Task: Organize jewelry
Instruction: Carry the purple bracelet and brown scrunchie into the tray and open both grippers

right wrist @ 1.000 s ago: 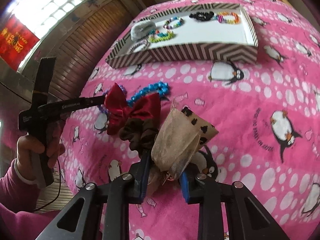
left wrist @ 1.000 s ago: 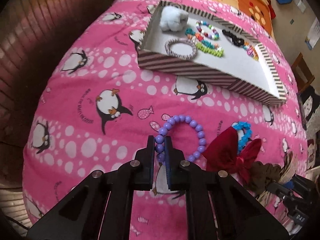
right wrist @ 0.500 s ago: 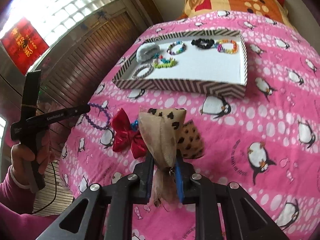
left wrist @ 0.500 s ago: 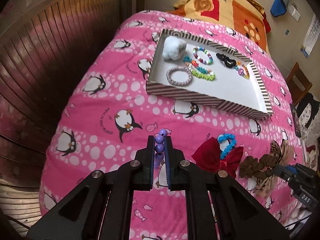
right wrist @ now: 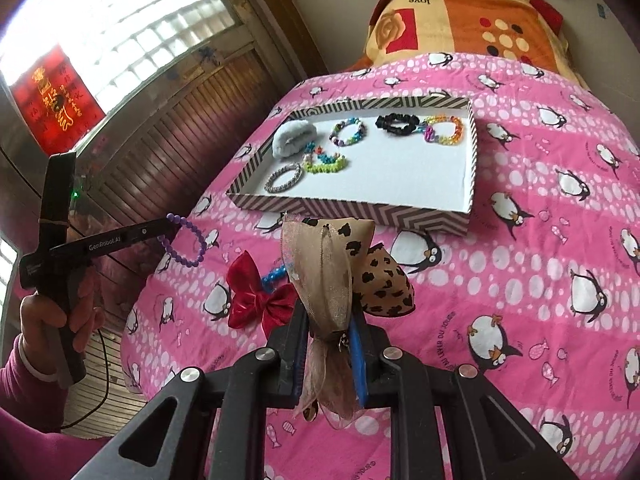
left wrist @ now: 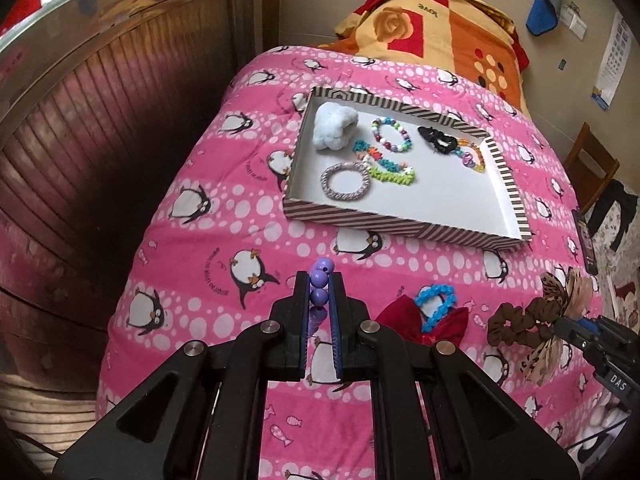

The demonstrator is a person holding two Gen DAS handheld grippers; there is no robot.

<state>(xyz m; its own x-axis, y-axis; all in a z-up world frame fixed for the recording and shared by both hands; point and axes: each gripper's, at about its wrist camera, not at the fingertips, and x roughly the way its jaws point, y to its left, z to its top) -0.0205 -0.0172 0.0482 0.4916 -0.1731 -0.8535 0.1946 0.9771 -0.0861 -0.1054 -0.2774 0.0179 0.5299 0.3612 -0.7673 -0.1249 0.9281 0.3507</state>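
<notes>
My left gripper [left wrist: 319, 282] is shut on a purple bead bracelet [left wrist: 323, 266], held above the pink penguin blanket. From the right wrist view, the bracelet [right wrist: 186, 242] dangles from the left gripper [right wrist: 170, 224] in a hand. My right gripper [right wrist: 328, 320] is shut on a beige and leopard-print bow [right wrist: 324, 264], also lifted off the bed. A striped tray [left wrist: 400, 226] lies farther up the bed and holds several bracelets and scrunchies. On the blanket between the grippers lie a red bow [left wrist: 400, 316] and a blue bracelet [left wrist: 436, 300].
A brown scrunchie [left wrist: 516, 322] shows by the right gripper [left wrist: 580, 334]; whether it rests on the bed I cannot tell. A wooden wall [left wrist: 100, 140] runs along the bed's left side. An orange patterned quilt [left wrist: 440, 28] lies at the head.
Both grippers have risen from the blanket. The purple bracelet came up off the bed and now hangs. The right jaws narrowed on the beige bow, which lifted away from the red bow.
</notes>
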